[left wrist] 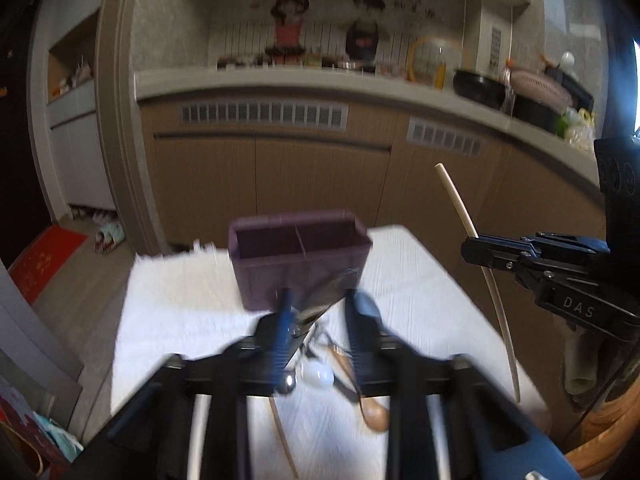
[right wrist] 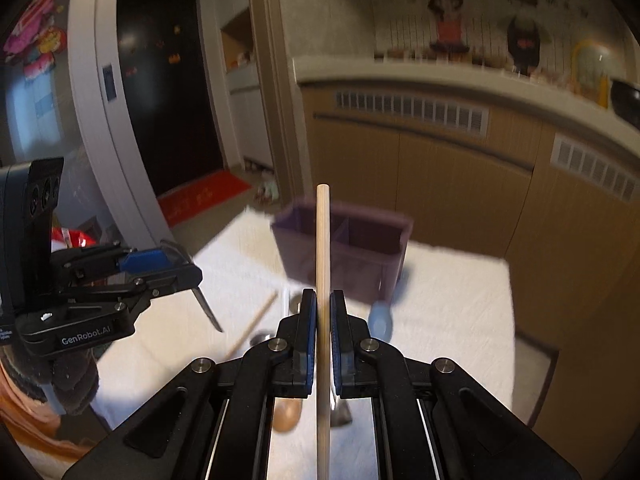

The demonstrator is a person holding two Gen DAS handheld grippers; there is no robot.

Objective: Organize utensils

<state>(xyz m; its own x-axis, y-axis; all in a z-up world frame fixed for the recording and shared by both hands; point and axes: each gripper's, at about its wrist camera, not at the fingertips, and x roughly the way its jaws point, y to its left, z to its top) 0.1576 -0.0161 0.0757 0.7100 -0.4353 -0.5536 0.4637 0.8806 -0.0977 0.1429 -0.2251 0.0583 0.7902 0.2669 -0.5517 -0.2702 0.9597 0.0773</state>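
Right gripper [right wrist: 323, 304] pinching chopstick [right wrist: 322, 248], knife [right wrist: 208, 306] side-on

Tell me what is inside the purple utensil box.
The purple box shows two compartments split by a divider; the visible upper parts hold nothing. Its front wall hides the bottoms, so something lying flat there cannot be ruled out.

The divided box [left wrist: 300, 264] is dull purple. The cloth [left wrist: 180, 312] under it is white with a fine ribbed texture. The chopstick [right wrist: 322, 280] is pale wood. The gripper pads [right wrist: 308, 320] are blue, and their frames are black.
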